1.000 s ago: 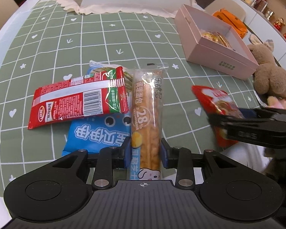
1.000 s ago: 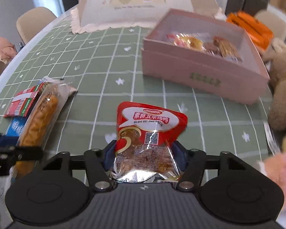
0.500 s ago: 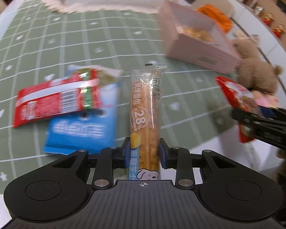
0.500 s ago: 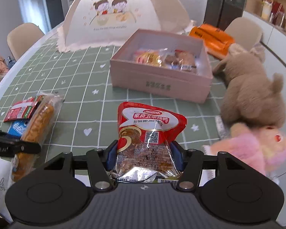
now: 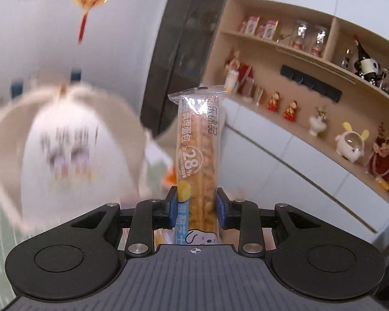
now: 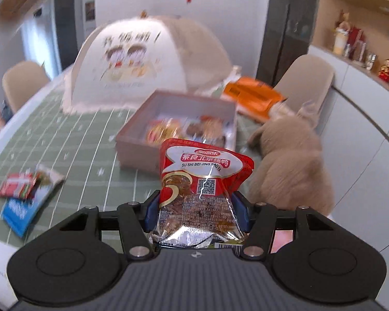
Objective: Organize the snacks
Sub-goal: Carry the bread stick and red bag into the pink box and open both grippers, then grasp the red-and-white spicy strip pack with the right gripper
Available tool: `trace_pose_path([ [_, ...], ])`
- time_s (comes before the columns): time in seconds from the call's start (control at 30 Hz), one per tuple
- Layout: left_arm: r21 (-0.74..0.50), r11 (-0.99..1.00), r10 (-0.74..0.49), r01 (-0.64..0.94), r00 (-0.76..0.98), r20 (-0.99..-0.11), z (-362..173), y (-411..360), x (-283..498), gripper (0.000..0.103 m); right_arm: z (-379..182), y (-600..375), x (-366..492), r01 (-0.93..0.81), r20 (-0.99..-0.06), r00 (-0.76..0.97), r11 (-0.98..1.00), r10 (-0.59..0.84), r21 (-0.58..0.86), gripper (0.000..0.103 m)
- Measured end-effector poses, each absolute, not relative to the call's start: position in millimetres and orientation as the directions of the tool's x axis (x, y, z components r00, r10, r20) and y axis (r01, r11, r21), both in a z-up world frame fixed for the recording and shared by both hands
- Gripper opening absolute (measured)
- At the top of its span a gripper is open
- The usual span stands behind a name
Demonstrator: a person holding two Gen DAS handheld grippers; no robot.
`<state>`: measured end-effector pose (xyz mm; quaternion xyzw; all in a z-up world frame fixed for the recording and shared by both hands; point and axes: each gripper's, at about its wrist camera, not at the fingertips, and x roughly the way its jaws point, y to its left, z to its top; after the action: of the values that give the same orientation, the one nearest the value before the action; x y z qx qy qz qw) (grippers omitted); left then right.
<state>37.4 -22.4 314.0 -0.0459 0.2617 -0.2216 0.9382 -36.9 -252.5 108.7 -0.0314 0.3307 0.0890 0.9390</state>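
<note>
Long bread stick packet (image 5: 198, 155): left gripper (image 5: 196, 207) is clamping its lower end. Red snack pouch (image 6: 203, 181): right gripper (image 6: 195, 211) is gripping it, just before the pink box (image 6: 179, 129), apparently holding snacks.

long clear-wrapped bread stick (image 5: 198, 155), orange-brown, printed "28%", clamped at its lower end between the left claw (image 5: 196, 207) pads, standing straight out ahead of it. red pouch (image 6: 203, 181) with silver lower half and qr code, pinched at mid-body in the right claw (image 6: 195, 212), top flaring above. pink open box (image 6: 179, 129) ahead of the right claw, wrapped snacks inside. red packet (image 6: 19, 188) over blue packet (image 6: 22, 208), flat, far left of it.
</note>
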Motion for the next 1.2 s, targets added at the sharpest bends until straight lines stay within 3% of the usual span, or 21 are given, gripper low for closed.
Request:
trace_pose_path([
  [0.17,-0.282,0.889,-0.457,0.36,0.698,-0.551,320,-50,131,0.034,124,-266,-41,-0.154,-0.569,0.812,0.988,0.135,0.014,0.057],
  [0.3,-0.396,0.87,-0.483,0.294,0.666,-0.569,256,-40,166,0.035,118,-279,-50,-0.12,-0.563,0.818,0.992,0.114,0.027,0.058],
  [0.4,-0.438,0.857,-0.499,0.27,0.642,-0.582,210,-22,143,0.035,101,-291,-52,-0.091,-0.608,0.788,0.995,0.095,0.038,0.058],
  [0.53,-0.369,0.896,-0.438,0.246,0.621,-0.65,157,-1,82,0.035,90,-302,-43,-0.071,-0.658,0.748,0.996,0.092,0.058,0.058],
  [0.7,-0.384,0.909,-0.407,0.163,0.55,-0.73,103,26,13,0.035,133,-295,-9,-0.164,-0.585,0.793,0.984,0.17,0.062,0.058],
  [0.8,-0.411,0.904,-0.401,0.117,0.566,-0.72,102,44,-6,0.035,183,-283,34,-0.223,-0.535,0.815,0.973,0.222,0.063,0.058],
  [0.83,-0.409,0.907,-0.386,0.102,0.588,-0.711,106,50,-12,0.035,201,-279,50,-0.237,-0.52,0.819,0.968,0.242,0.078,0.064],
  [0.87,-0.407,0.91,-0.367,0.081,0.612,-0.7,111,58,-16,0.035,217,-275,67,-0.257,-0.499,0.823,0.961,0.272,0.101,0.077],
  [0.9,-0.404,0.913,-0.343,0.053,0.635,-0.693,115,66,-21,0.035,229,-272,82,-0.273,-0.484,0.825,0.955,0.292,0.111,0.081],
  [1.03,-0.379,0.921,-0.214,-0.09,0.695,-0.686,127,106,-39,0.035,254,-258,124,-0.209,-0.473,0.846,0.969,0.246,0.13,0.081],
  [1.2,-0.348,0.87,-0.047,-0.349,0.644,-0.764,102,172,-66,0.035,222,-231,122,-0.238,-0.53,0.803,0.962,0.272,0.133,0.081],
])
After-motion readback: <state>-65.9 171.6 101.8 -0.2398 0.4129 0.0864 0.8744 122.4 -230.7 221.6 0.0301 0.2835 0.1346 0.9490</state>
